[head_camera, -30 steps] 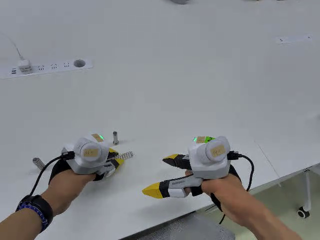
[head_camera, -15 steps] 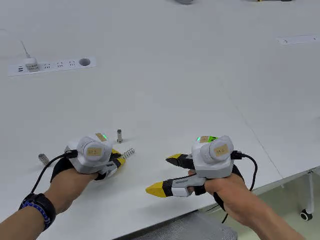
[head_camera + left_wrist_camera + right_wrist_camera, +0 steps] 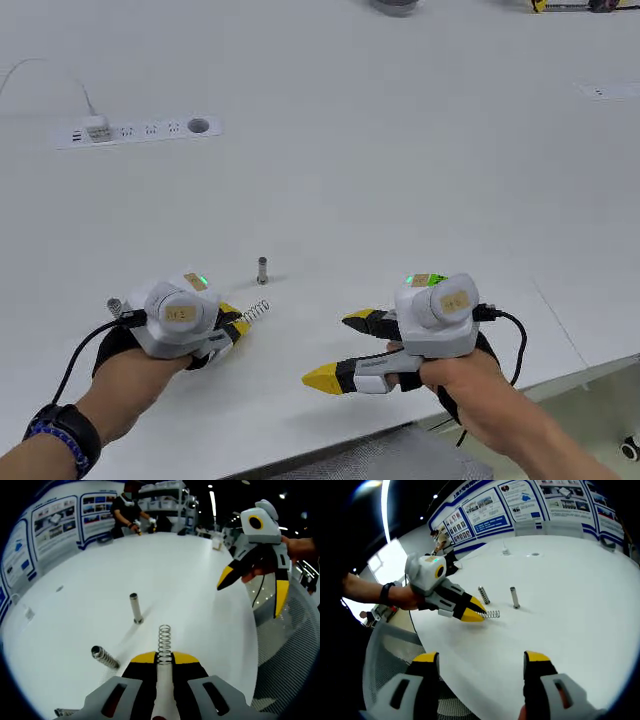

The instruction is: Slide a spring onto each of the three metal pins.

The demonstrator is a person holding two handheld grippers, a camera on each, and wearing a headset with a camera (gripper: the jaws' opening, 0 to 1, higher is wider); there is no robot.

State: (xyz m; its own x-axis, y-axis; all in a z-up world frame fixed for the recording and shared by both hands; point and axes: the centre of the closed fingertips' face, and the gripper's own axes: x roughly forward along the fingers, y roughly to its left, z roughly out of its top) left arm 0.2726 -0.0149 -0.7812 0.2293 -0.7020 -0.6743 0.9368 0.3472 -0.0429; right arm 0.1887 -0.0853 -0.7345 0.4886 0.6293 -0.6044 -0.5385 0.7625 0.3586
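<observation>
Now, head view: power strip [image 3: 140, 130] far back; your left gripper [image 3: 235, 322] clamps a spring [image 3: 256, 311], bare pin [image 3: 263, 270] upright just beyond. Left gripper view: spring-clad pin [image 3: 104, 656] sits left of your jaws. Right gripper view: your right gripper [image 3: 480, 656] gapes wide, apart from the spring.

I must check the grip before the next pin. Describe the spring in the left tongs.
The spring is a short, silvery wire coil with open turns, seemingly metal. The left tongs are shut on one end, between yellow-tipped jaws; the rest juts forward, free, aimed roughly toward the bare upright pin but apart from it. Contact with the table is unclear.
</observation>
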